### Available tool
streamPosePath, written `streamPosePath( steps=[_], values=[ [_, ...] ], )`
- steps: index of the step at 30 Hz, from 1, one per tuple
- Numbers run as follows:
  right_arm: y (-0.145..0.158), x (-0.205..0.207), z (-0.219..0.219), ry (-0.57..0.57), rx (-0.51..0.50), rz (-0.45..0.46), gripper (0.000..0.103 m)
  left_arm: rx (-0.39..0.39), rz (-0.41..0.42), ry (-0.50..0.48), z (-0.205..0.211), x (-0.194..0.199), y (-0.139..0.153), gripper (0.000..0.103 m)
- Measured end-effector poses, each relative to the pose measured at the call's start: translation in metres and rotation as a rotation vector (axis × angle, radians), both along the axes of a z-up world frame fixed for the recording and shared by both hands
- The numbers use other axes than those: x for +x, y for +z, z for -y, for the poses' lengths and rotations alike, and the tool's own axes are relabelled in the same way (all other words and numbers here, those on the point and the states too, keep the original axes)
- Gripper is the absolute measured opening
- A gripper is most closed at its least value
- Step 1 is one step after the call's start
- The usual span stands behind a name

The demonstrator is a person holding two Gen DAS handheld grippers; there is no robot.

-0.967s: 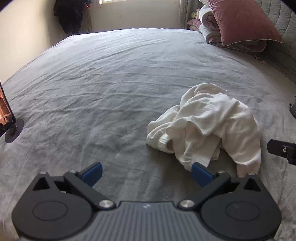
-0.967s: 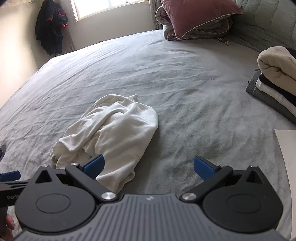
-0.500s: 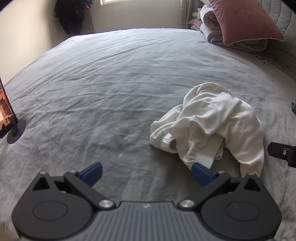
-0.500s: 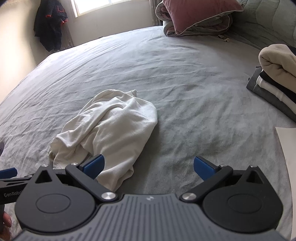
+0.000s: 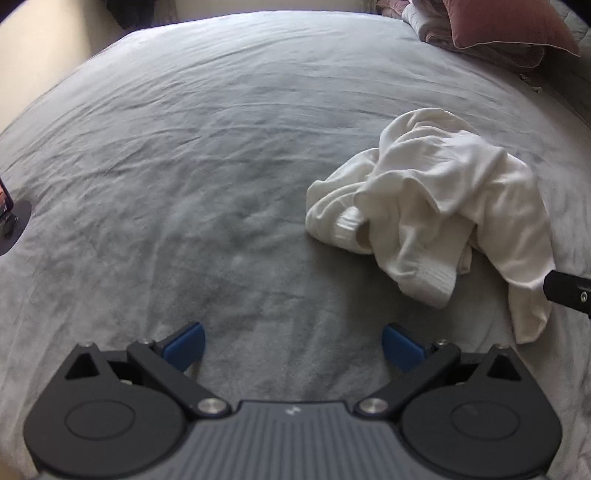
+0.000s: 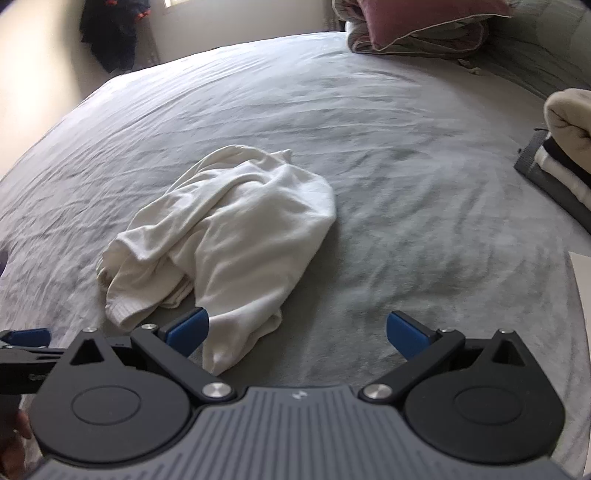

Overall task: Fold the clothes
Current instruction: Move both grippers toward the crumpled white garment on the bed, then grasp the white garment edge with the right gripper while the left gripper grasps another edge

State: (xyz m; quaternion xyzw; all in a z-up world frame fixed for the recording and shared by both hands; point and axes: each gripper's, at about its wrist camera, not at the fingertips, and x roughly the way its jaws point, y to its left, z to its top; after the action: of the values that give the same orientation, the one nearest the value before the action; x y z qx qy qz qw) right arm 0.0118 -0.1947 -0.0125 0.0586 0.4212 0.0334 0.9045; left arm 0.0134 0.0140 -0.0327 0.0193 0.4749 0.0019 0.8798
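Observation:
A crumpled white garment lies in a heap on the grey bed sheet; it also shows in the right wrist view. My left gripper is open and empty, hovering above bare sheet to the left of the heap. My right gripper is open and empty, with its left blue fingertip just at the near hem of the garment. Part of the right gripper shows at the right edge of the left wrist view.
A pink pillow on folded bedding lies at the head of the bed. A stack of folded clothes sits at the right. A dark jacket hangs on the far wall. A phone stand sits at the left edge.
Both grippers have tilted downward and moved slightly closer to the sheet. The garment now sits higher and further right in the left wrist view. The heap has not moved.

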Motion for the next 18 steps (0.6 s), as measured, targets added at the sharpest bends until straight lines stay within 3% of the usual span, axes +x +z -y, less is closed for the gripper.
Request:
streamPosePath(
  steps=[7, 13, 18],
  values=[
    [-0.015, 0.002, 0.001, 0.022, 0.047, -0.071, 0.091, 0.005, 0.056, -0.034, -0.001, -0.009, -0.005, 0.103],
    [-0.010, -0.001, 0.004, 0.027, 0.093, -0.039, 0.070, 0.007, 0.082, -0.057, 0.001, -0.012, 0.002, 0.103],
    [-0.007, -0.004, 0.002, 0.052, 0.129, -0.031, 0.053, -0.140, 0.091, -0.143, 0.002, -0.015, 0.014, 0.103]
  ],
)
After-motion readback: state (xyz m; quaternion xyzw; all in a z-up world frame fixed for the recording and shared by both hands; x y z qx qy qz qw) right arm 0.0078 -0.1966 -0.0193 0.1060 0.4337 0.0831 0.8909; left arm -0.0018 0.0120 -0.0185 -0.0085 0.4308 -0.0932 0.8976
